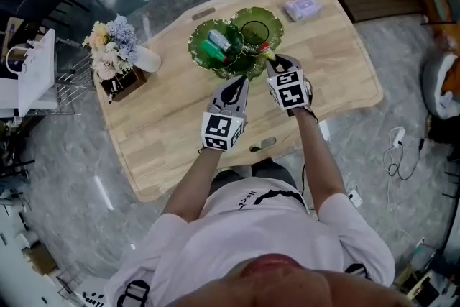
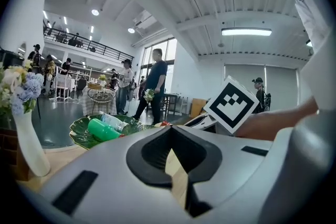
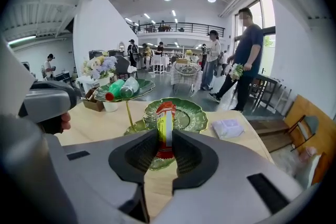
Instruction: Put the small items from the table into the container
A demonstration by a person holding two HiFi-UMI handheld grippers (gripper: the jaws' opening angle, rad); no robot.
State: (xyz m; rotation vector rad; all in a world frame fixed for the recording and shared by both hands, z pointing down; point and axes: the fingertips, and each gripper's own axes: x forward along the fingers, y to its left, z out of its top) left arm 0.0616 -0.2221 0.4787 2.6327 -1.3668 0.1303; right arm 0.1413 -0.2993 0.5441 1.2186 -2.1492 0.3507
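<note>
A green leaf-shaped tiered dish (image 1: 198,48) stands at the far middle of the wooden table (image 1: 172,118). Its upper leaf (image 3: 140,83) holds a green bottle (image 1: 211,49) and a clear bottle (image 1: 221,39); the lower leaf (image 3: 197,113) is bare. My right gripper (image 1: 269,62) is shut on a red and yellow packet (image 3: 165,115), held upright in the air just in front of the lower leaf. My left gripper (image 1: 241,81) hovers beside it, nearer the person, its jaws together with nothing between them (image 2: 169,128).
A white vase of flowers (image 1: 118,47) and a small wooden box (image 1: 123,86) stand at the table's left end. A pale purple packet (image 1: 302,7) lies at the far right corner. People stand beyond the table in both gripper views.
</note>
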